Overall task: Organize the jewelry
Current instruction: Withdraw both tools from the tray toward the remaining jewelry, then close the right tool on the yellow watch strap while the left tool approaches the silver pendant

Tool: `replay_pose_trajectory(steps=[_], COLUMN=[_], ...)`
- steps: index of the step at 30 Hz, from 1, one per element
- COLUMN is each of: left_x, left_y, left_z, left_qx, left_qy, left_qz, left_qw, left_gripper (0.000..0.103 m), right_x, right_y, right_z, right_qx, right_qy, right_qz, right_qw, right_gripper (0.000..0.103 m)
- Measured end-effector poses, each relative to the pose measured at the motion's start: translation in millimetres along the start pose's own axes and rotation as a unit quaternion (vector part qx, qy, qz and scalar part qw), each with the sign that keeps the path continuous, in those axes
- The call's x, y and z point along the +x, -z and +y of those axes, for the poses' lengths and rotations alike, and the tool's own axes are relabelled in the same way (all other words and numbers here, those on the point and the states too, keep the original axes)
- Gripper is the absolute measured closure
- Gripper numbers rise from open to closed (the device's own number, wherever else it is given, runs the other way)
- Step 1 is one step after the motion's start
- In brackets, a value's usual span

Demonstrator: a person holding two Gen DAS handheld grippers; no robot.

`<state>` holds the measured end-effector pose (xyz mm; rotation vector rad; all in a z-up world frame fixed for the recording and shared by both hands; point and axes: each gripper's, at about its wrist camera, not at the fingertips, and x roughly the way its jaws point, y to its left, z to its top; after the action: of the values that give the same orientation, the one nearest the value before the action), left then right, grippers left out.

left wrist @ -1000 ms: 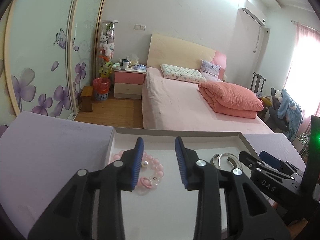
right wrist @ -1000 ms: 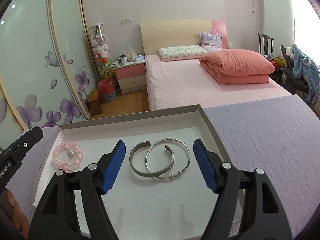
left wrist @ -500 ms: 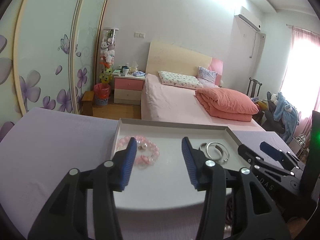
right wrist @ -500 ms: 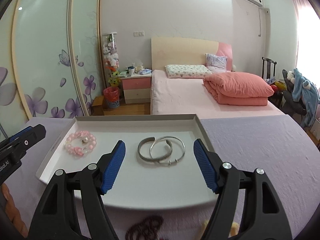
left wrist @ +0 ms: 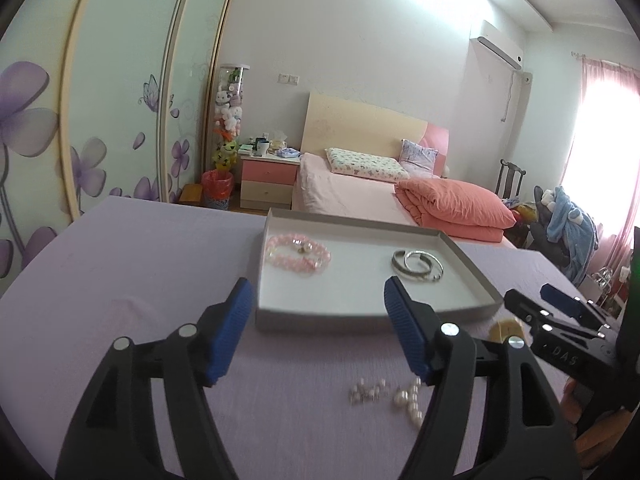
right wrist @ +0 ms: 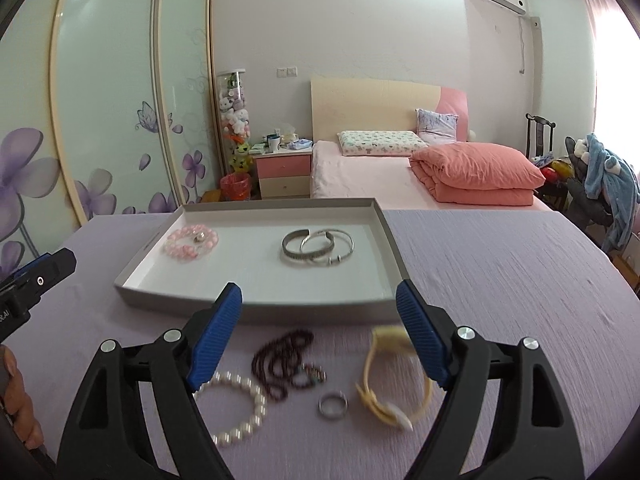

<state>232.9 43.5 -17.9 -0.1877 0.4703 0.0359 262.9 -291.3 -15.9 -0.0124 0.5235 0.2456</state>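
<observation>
Ahead of the grippers: grey-walled tray (right wrist: 256,312) with white floor, pink bead bracelet (right wrist: 191,243), silver bangles (right wrist: 318,247). Near the right gripper (right wrist: 320,336) with its blue ribbed pads: white pearl bracelet (right wrist: 240,408), dark maroon bead string (right wrist: 280,360), silver ring (right wrist: 333,405), pale yellow watch (right wrist: 394,380). Cloth (right wrist: 500,280): lilac.

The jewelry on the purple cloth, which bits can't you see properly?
- Pearl bracelet: left wrist view, partly behind the left gripper's finger; right wrist view, partly behind the right gripper's.
- Yellow band: right wrist view, motion-blurred; kind unclear.
- Small ring: right wrist view, too small for detail.
</observation>
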Motion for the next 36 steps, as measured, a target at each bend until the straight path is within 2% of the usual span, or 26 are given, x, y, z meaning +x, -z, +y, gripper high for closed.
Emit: replay_pose_trajectory(steps=[8, 17, 19, 22, 27, 32, 36], left_x=[-25.1, -35.8, -32.6, -29.5, -27.5, -25.1, -22.1], left_y=[22.3, 36.5, 36.4, 38.6, 39.0, 38.9, 39.7], left_z=[-1.1, -7.1, -6.8, -6.8, -6.7, -8.0, -9.8], left_qx=[0.002, 0.014, 0.013, 0.012, 0.011, 0.012, 0.013], left_qy=[0.003, -0.002, -0.002, -0.002, -0.001, 0.001, 0.003], left_qz=[0.009, 0.006, 0.009, 0.011, 0.011, 0.009, 0.011], left_qw=[1.0, 0.9999, 0.9999, 0.9999, 0.9999, 0.9999, 0.9999], left_gripper=[0.032, 0.031, 0.031, 0.031, 0.031, 0.031, 0.031], right_x=[-14.6, -9.4, -3.7, 4.8, 14.4, 22.8, 31.4], right_y=[29.1, 46.7, 47.5, 48.8, 44.0, 40.5, 41.1], right_z=[-10.2, -28.9, -32.1, -37.2, -39.2, -46.7, -48.6], right_qx=[0.01, 0.037, 0.04, 0.045, 0.035, 0.045, 0.05], right_qy=[0.004, 0.026, 0.03, 0.027, 0.039, 0.052, 0.057], right_qz=[0.035, 0.068, 0.074, 0.093, 0.102, 0.111, 0.124], right_qw=[0.999, 0.997, 0.996, 0.994, 0.993, 0.991, 0.989], right_gripper=[0.024, 0.024, 0.028, 0.039, 0.046, 0.045, 0.038])
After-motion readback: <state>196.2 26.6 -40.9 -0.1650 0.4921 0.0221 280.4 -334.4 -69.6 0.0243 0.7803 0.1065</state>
